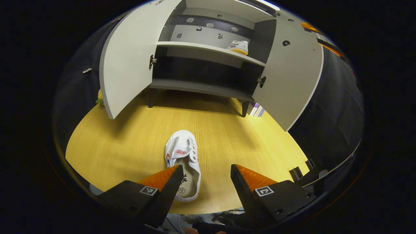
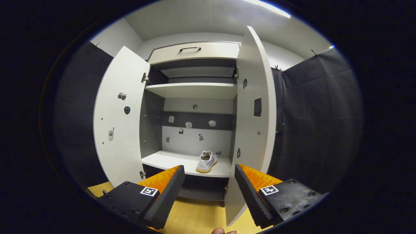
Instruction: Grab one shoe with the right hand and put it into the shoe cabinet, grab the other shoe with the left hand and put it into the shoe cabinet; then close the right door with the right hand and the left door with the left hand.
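Observation:
A white canvas shoe [image 1: 183,162] lies on the wooden floor [image 1: 130,143], toe toward the cabinet. My left gripper [image 1: 204,172] hovers open above it, its left finger over the shoe's heel and nothing between the fingers. The shoe cabinet [image 1: 208,48] stands ahead with both doors swung wide. A second white shoe [image 1: 239,47] rests at the right end of its middle shelf. In the right gripper view that shoe [image 2: 207,161] sits on the shelf [image 2: 169,161], heel toward me. My right gripper [image 2: 209,177] is open and empty in front of the cabinet [image 2: 195,97].
The left door [image 1: 125,61] and right door [image 1: 292,74] flank the opening. In the right gripper view the right door [image 2: 255,113] stands close, edge-on, just behind my right finger. A drawer with a handle [image 2: 190,49] tops the cabinet. Books [image 1: 256,110] lie by a cabinet leg.

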`<state>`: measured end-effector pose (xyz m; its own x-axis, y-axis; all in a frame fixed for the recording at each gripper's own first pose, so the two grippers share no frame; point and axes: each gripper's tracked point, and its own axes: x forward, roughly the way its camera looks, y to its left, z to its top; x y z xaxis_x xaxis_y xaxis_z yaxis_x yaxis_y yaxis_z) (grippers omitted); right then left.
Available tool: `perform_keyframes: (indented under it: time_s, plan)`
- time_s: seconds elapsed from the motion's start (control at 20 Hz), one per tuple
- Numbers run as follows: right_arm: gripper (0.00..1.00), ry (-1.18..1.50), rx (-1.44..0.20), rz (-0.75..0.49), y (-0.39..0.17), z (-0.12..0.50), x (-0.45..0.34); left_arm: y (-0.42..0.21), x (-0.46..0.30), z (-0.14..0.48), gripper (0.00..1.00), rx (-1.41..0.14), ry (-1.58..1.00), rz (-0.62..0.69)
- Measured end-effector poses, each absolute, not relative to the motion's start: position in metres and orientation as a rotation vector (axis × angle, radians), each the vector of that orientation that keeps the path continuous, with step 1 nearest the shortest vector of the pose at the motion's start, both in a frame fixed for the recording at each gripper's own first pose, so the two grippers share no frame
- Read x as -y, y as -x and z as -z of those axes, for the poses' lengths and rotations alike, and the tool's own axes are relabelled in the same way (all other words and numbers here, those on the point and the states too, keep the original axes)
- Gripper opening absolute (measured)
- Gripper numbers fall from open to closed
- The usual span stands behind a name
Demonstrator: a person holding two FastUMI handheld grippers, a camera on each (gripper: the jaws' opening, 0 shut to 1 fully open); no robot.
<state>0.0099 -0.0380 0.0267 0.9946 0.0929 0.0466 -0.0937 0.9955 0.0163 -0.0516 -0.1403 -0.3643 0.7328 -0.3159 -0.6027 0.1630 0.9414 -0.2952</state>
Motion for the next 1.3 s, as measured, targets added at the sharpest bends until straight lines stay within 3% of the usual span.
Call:
perform_keyframes:
  time_s: [0.3,0.4,0.65,0.95,1.3]
  plan:
    - [0.98,0.052,0.085,-0.037,-0.003,-0.040,0.080,0.023,0.145,0.410,0.85,-0.761,0.221,0.202]
    - [0.98,0.058,0.084,-0.022,-0.003,-0.039,0.093,0.014,0.145,0.423,0.77,-0.766,0.194,0.179]
    - [0.98,0.063,0.060,0.021,-0.008,-0.030,0.128,-0.012,0.140,0.443,0.46,-0.683,0.049,0.127]
    - [0.98,0.079,0.031,0.072,-0.015,-0.022,0.158,-0.023,0.143,0.452,0.15,-0.718,-0.018,0.103]
    - [0.98,0.039,0.027,0.097,-0.017,-0.021,0.163,-0.023,0.134,0.430,0.09,-0.742,0.050,0.131]
